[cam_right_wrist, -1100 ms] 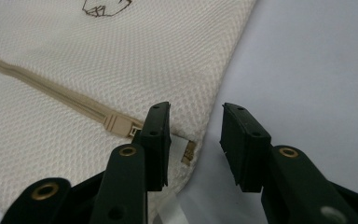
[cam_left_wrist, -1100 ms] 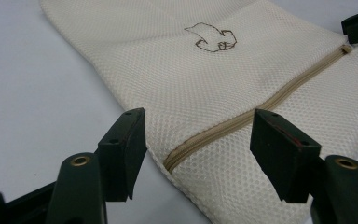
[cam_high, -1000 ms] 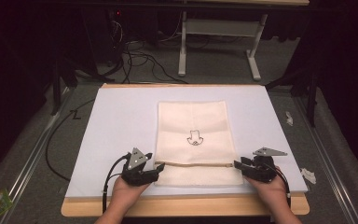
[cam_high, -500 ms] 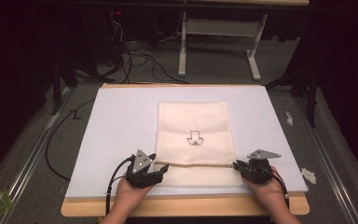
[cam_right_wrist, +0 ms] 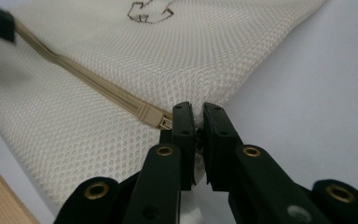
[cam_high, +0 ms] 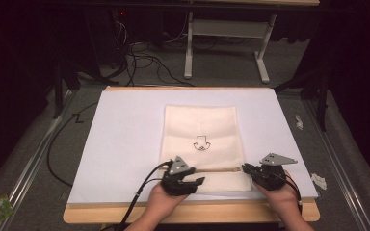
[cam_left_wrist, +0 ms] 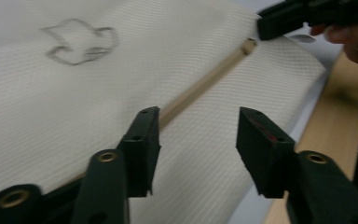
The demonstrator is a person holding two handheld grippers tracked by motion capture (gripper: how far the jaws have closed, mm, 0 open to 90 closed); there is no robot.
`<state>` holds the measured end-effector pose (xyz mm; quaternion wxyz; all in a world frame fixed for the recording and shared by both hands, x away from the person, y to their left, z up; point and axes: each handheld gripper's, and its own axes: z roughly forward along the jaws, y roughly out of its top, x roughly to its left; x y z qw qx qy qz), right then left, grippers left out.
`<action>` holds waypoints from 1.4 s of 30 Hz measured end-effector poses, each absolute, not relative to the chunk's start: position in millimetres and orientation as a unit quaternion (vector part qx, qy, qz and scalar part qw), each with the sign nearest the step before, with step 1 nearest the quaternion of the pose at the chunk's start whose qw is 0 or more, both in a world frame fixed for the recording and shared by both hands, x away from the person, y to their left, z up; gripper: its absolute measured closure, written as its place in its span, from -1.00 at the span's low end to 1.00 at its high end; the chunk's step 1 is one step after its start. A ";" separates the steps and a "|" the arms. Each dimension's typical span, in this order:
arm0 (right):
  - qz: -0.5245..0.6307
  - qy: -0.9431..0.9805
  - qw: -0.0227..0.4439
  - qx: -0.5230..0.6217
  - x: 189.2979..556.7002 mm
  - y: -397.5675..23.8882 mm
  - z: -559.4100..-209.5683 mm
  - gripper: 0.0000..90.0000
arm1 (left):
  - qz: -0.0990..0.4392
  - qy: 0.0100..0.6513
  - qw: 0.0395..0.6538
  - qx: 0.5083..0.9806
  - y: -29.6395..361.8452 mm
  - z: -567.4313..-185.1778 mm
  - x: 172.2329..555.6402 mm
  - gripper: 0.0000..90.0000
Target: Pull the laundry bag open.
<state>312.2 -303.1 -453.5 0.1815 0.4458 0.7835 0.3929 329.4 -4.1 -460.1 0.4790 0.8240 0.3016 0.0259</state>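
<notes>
A cream mesh bag [cam_high: 200,130] with a black drawn emblem [cam_high: 201,143] lies flat on the white sheet [cam_high: 125,139]. A tan zipper [cam_high: 217,169] runs across the bag near its front edge. My left gripper [cam_high: 197,182] is open, its jaws hovering just over the mesh beside the zipper [cam_left_wrist: 205,84]; nothing sits between them [cam_left_wrist: 198,140]. My right gripper [cam_high: 244,167] is shut on the bag's right edge, pinching the mesh right at the zipper's end [cam_right_wrist: 195,114]. The right gripper's jaw tip [cam_left_wrist: 284,18] shows far off in the left gripper view.
The white sheet covers a wooden board [cam_high: 221,211] whose bare front strip lies under the hands. Cables [cam_high: 58,144] trail off the left side. A white desk frame [cam_high: 226,38] stands beyond. Scraps of paper [cam_high: 319,181] lie on the grey floor at right.
My left gripper has moved right along the zipper, toward the right gripper, and now stands open. The right gripper has stayed at the bag's right edge.
</notes>
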 end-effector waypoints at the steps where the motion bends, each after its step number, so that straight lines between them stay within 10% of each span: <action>1: 0.399 0.781 0.186 0.443 310.5 -302.4 -450.2 0.89 | 0.016 0.300 0.486 0.821 -13.7 -460.1 331.2 0.32; 13: 0.427 0.772 0.195 0.428 304.4 -299.6 -440.1 0.90 | -0.013 0.325 0.498 0.804 -84.3 -469.5 346.8 0.49; 25: 0.429 0.770 0.202 0.427 302.8 -297.6 -438.0 0.90 | 0.006 0.303 0.533 0.790 -87.5 -464.8 342.6 0.91; 42: 0.430 0.764 0.211 0.432 300.2 -302.1 -434.7 0.91 | 0.029 0.338 0.519 0.785 -65.9 -468.1 349.7 0.95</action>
